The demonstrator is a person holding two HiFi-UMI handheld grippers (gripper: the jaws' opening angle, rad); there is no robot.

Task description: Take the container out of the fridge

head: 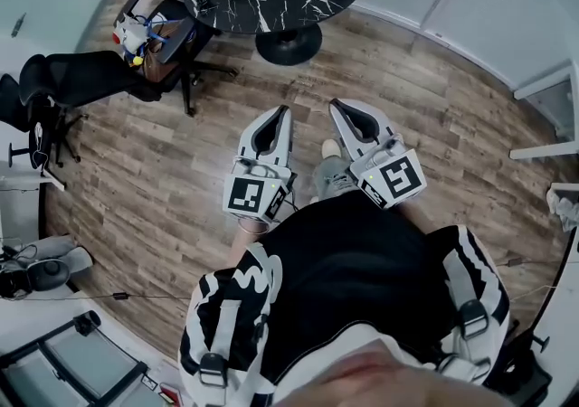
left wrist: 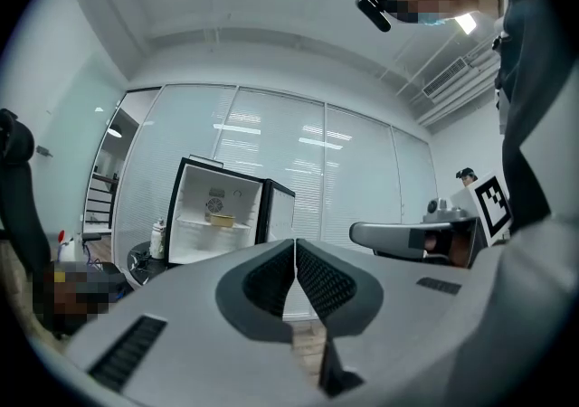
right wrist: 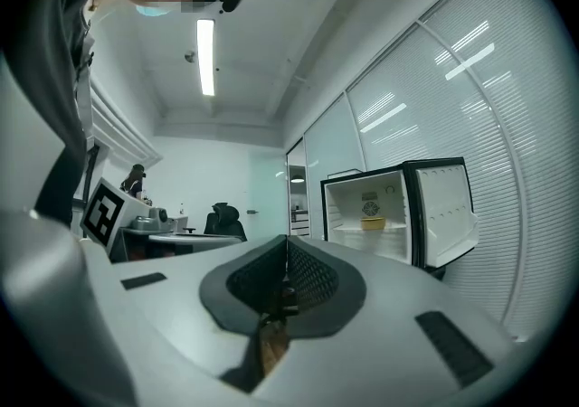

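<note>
Approach to the open fridge. The container stands on the upper shelf, well ahead of both grippers. It is a small, low, yellow tub; whether it has a lid is too small to tell. It is probably light, stiff plastic with smooth, possibly slippery walls, so a hold across opposite sides just under the rim seems safest. The left gripper and right gripper are both fully closed and empty, so the jaws must part before any grasp.
</note>
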